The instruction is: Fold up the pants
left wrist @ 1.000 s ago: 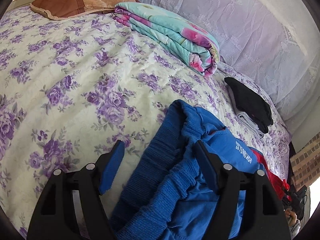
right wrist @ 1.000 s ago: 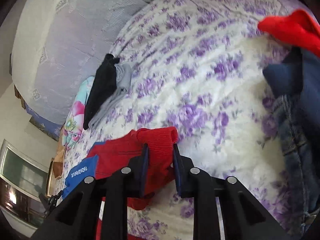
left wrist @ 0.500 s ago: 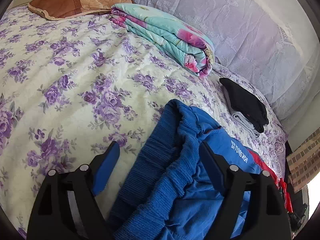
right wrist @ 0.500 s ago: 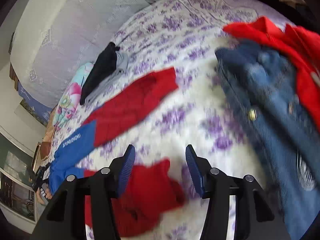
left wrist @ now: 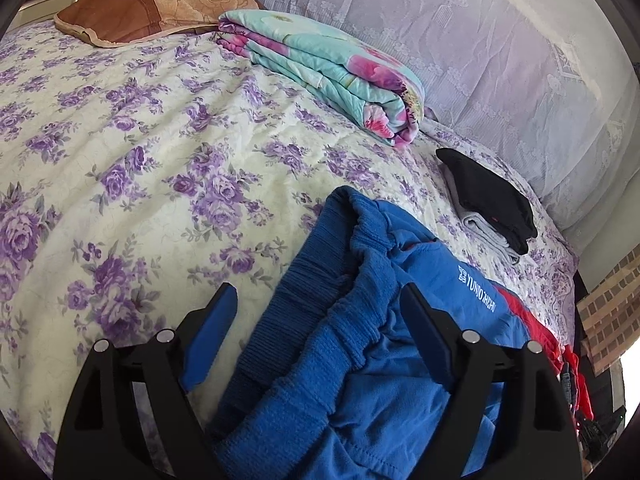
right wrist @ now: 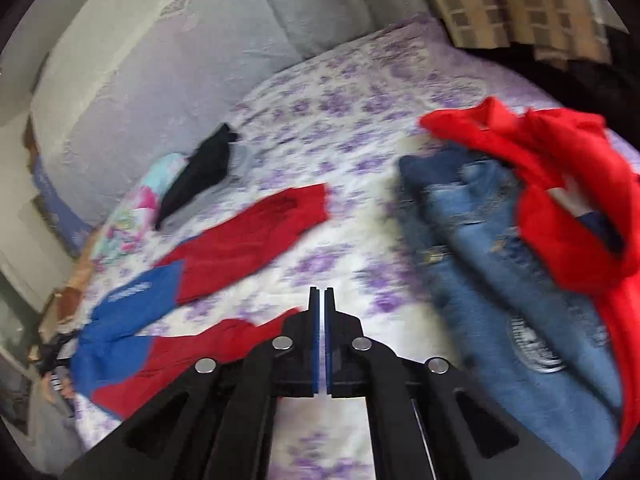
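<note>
Blue and red pants [left wrist: 360, 340] lie on the floral bedspread [left wrist: 140, 160]. In the left wrist view their blue ribbed waistband is bunched between the fingers of my open left gripper [left wrist: 320, 312], which does not clamp it. In the right wrist view the pants [right wrist: 224, 256] lie spread out, with two red legs reaching up and right from the blue upper part. My right gripper [right wrist: 321, 300] is shut and empty, above the bedspread just right of the nearer red leg.
A folded teal floral quilt [left wrist: 332, 68] and a brown pillow [left wrist: 140, 12] lie at the far side. A folded black and grey stack [left wrist: 488, 200] sits near the lace-covered wall. Blue jeans [right wrist: 500, 280] and a red garment [right wrist: 560, 184] lie right of the right gripper.
My right gripper let go of the red pant leg, opened, drew back and has shut empty. The left gripper stayed open over the waistband, shifting only slightly.
</note>
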### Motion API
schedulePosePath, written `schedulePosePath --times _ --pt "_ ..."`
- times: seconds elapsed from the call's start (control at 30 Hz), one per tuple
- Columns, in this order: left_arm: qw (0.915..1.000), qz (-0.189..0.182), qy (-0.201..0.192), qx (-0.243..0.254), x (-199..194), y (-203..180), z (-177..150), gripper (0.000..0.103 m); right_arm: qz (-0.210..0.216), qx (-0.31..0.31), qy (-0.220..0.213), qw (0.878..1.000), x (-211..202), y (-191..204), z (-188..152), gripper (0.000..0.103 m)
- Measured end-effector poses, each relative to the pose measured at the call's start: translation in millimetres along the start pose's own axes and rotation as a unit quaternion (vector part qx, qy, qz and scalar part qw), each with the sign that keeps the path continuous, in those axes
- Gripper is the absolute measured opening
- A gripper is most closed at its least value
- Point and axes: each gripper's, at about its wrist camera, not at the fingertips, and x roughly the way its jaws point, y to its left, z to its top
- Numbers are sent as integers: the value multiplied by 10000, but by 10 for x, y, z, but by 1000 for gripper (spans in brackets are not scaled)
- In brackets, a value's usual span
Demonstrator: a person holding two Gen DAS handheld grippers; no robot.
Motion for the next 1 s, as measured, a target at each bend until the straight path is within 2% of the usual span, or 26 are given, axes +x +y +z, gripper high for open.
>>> schedulePosePath --times 0.03,0.1,0.17,0.23,0.3,0.37,0.47,0.57,0.6,0.63,0.67,0.7,0.73,0.83,0.9,0.97,1.0 --pt "10000 -2 -19 42 -62 -10 -42 81 -210 58 145 9997 33 -113 -30 2" --pt "9999 -15 -20 105 -196 -17 -135 81 -145 527 218 9983 24 -316 -108 5" --pt "9998 32 83 183 -308 -5 -226 81 239 652 53 9976 -76 -281 -172 5" --pt "9996 139 170 180 -414 48 -312 81 668 374 -73 9970 -135 -21 -203 5" --pt "9996 48 277 25 -493 134 -400 81 1193 96 7 9928 -87 310 -201 11" --pt "9991 -107 388 -155 -520 205 -480 81 1640 -116 182 9862 0 664 -186 59" --pt "9992 -41 372 -102 -496 168 -511 81 2099 -580 278 9756 78 1150 -198 60" --pt "9992 -1 367 -151 -393 115 -474 79 2436 -729 439 9661 130 1428 -271 60" --pt "9992 85 363 -152 -352 93 -460 63 2512 -712 524 9639 155 1470 -303 61" --pt "9990 219 368 -158 -321 77 -450 50 2539 -691 608 9628 159 1504 -354 64" --pt "9990 174 371 -165 -318 68 -449 44 2509 -687 693 9631 174 1530 -406 68" --pt "9991 67 383 -158 -342 56 -451 28 2463 -749 798 9630 189 1560 -461 70" --pt "9992 46 366 -134 -391 47 -456 23 2407 -895 931 9620 212 1595 -525 73" --pt "9993 -32 292 -214 -615 98 -485 19 1864 -1407 1442 9616 341 1622 -736 74" --pt "9989 -83 382 -266 -687 169 -492 19 1688 -1678 1859 9533 428 1545 -887 74" --pt "9979 -30 589 -269 -625 244 -512 26 1769 -1968 1800 9474 373 1517 -943 74" --pt "9975 70 646 -266 -593 272 -522 37 1736 -2019 1827 9464 357 1525 -946 74"
